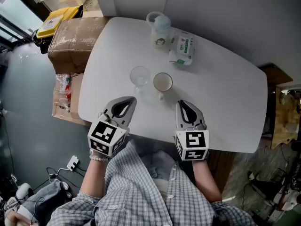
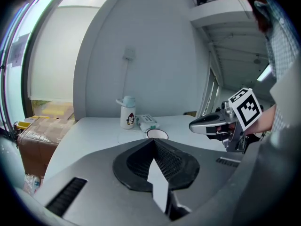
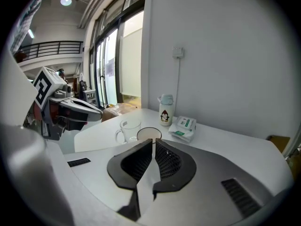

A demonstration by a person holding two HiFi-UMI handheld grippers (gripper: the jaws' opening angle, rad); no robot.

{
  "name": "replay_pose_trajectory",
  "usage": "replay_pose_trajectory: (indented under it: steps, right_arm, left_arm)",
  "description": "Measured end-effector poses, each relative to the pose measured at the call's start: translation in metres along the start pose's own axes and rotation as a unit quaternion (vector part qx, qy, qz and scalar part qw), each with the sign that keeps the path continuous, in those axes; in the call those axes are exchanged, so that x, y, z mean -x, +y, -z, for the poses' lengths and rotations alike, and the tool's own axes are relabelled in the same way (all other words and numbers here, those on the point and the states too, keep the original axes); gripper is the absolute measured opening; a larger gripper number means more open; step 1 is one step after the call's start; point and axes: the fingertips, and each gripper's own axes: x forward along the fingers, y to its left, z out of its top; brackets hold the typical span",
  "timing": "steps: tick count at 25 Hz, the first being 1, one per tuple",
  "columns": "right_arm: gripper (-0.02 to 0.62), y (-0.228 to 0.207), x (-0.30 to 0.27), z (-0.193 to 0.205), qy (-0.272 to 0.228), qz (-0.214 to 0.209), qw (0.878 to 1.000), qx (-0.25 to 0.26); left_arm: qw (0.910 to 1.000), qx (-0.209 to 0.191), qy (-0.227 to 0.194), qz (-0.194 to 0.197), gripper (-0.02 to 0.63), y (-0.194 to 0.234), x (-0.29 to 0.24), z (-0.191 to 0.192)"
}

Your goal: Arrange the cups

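left gripper (image 1: 130,100), right gripper (image 1: 181,102): fingers clenched, empty; glass cup (image 1: 139,76), white cup (image 1: 162,83) ahead; bottle (image 1: 160,29), maybe wipes pack (image 1: 182,48), beyond.

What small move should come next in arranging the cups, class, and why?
Probably open the right gripper and ease it toward the white cup. Both it and the left gripper have their jaws together, holding nothing, short of the cups. The white cup stands just ahead of the right one, beside the glass cup.

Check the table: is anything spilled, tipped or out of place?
Nothing stands out. The glass mug and cup stand upright side by side, the bottle upright beside the wipes. No spill on the table.
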Motion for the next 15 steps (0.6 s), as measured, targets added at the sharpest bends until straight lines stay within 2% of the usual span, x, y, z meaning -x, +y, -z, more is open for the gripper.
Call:
replay_pose_trajectory:
  steps: [7,15]
  right_arm:
    - [0.035,-0.008,0.023,-0.029,-0.038,0.005,0.999,0.006]
    - [0.034,-0.018,0.034,-0.063,-0.078,0.014,0.997,0.024]
  left_arm:
    - [0.9991,-0.013,-0.04,-0.002,0.011,-0.012,0.015,-0.034]
    - [0.9963,-0.026,-0.076,-0.029,0.011,-0.002,0.031,-0.06]
